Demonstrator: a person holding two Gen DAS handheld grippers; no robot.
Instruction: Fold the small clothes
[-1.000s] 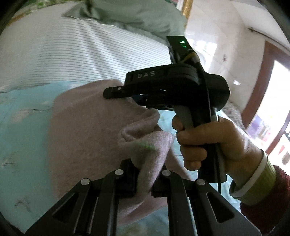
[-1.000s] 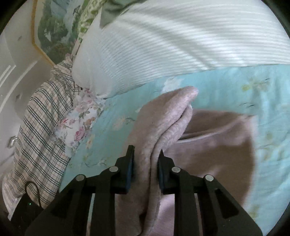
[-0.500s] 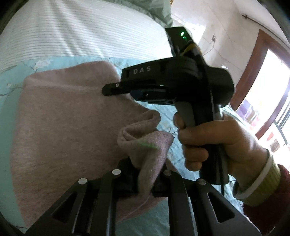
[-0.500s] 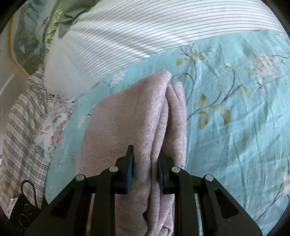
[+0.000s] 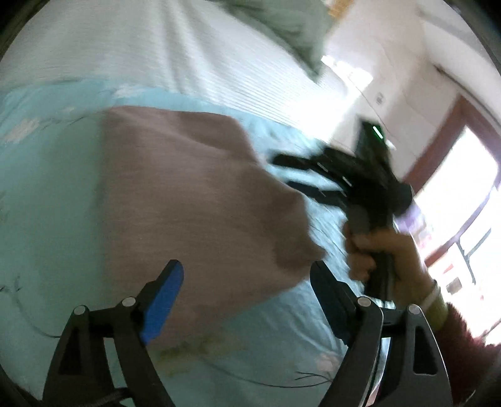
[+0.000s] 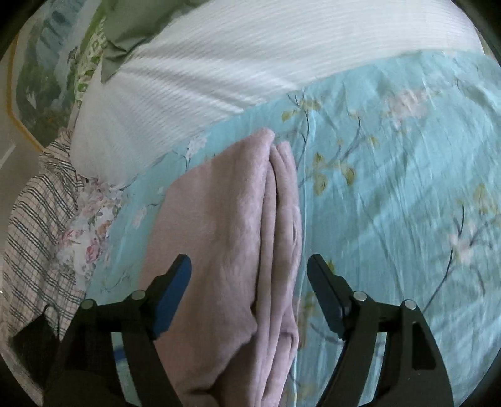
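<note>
one bed sheet (image 6: pixel 391 194), light blue with a flower print, is seen filling most of both views. one white striped pillow (image 6: pixel 250 62) is laid along its far edge, with one green cloth (image 6: pixel 131 28) behind it. one checked cloth (image 6: pixel 31 225) and one small floral cloth (image 6: pixel 90 231) are bunched at the sheet's left side in the right wrist view. one framed picture (image 6: pixel 34 78) is seen on the wall beyond.

one pink garment (image 6: pixel 231 250) is laid folded flat on the sheet, layered edges shown as a seam running away from the camera. in the left wrist view the same garment (image 5: pixel 188 200) is blurred, flat on the sheet.

two grippers are counted. the left gripper (image 5: pixel 247 281) is spread wide, nothing gripped, garment seen between and below its fingers. the right gripper (image 6: pixel 249 281) is spread wide as well, released, fold lying between the fingers; contact cannot be told. the right gripper (image 5: pixel 313 178) is also seen blurred from the left view, held by one hand (image 5: pixel 382 253), just beside the garment's right edge.
</note>
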